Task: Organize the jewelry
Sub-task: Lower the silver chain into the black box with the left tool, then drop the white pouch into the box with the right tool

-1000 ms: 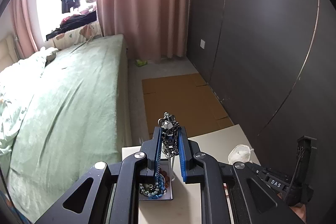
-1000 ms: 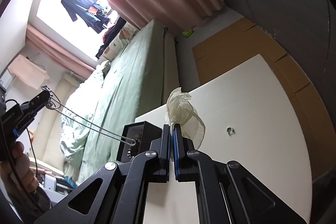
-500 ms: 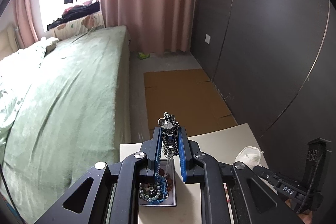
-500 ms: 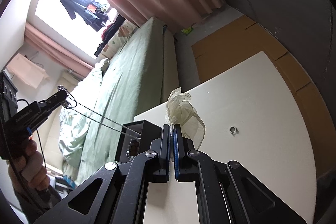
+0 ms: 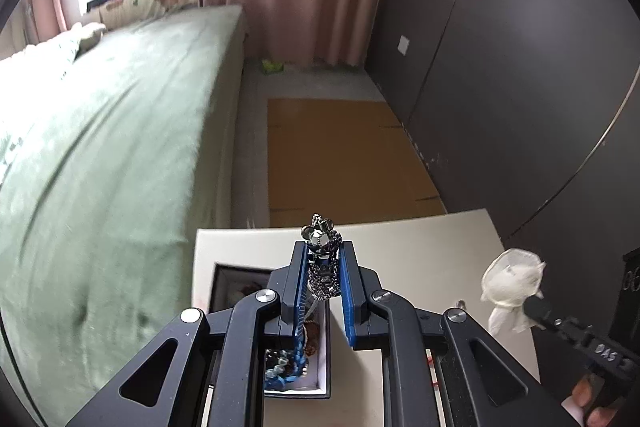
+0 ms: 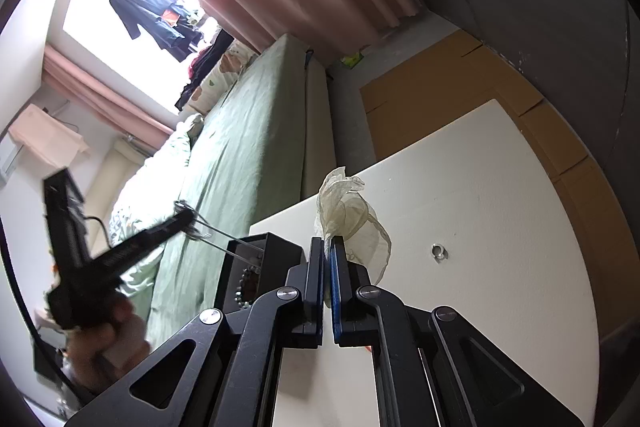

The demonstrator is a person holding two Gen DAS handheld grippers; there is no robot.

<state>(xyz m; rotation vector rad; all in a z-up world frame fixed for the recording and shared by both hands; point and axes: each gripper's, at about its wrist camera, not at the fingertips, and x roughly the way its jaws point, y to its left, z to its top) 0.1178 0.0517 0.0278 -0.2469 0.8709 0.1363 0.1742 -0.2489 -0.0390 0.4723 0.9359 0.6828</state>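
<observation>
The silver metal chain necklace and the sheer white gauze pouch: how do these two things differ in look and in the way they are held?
The silver metal chain necklace is dark, shiny metal; the sheer white gauze pouch is pale, see-through fabric.

The necklace sits bunched between the left gripper's jaws and trails down into the black jewelry box; the pouch stands up crumpled from the right gripper's jaws, above the white table.

Both are clamped in a gripper.

Silver chain [image 5: 325,269], green bedspread [image 5: 112,147]
</observation>
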